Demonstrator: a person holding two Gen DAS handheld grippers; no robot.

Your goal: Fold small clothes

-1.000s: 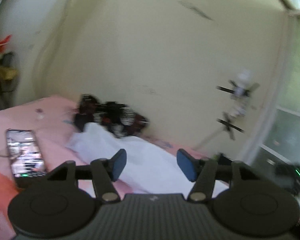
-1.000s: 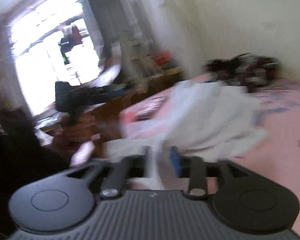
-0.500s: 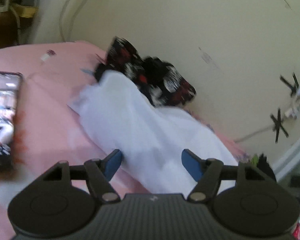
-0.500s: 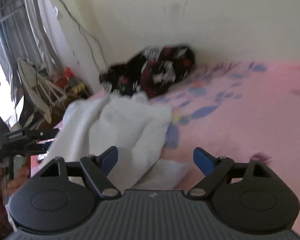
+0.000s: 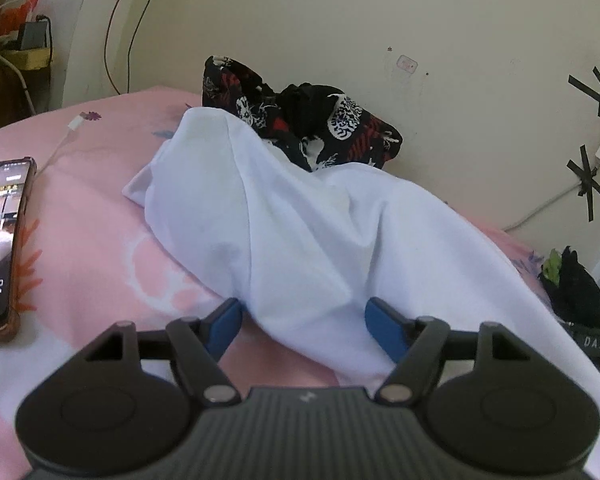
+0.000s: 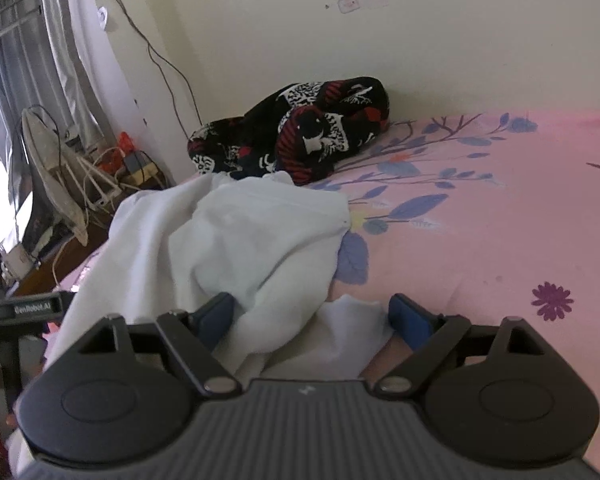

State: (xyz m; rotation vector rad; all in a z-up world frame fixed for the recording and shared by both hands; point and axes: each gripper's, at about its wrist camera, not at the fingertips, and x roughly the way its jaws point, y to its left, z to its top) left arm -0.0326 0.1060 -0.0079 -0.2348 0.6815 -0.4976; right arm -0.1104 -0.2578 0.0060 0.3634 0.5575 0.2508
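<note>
Pink floral bedsheet (image 6: pixel 500 216), cream wall (image 5: pixel 380 20)

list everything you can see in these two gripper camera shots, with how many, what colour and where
white garment: one, white, rumpled on the bed, a fold between each gripper's fingers
patterned garment: one, black with red and white print, bunched against the wall behind the white one
bedsheet: one, pink with blue leaves and purple flowers, covering the bed
phone: one, screen lit, brownish case, on the sheet at the left edge of the left view
charging cable: one, white, on the sheet past the phone
fan: one, white, on the floor beside the bed
left gripper: one, black with blue fingers, open astride the white fold
right gripper: one, black with blue fingers, open astride the white cloth
</note>
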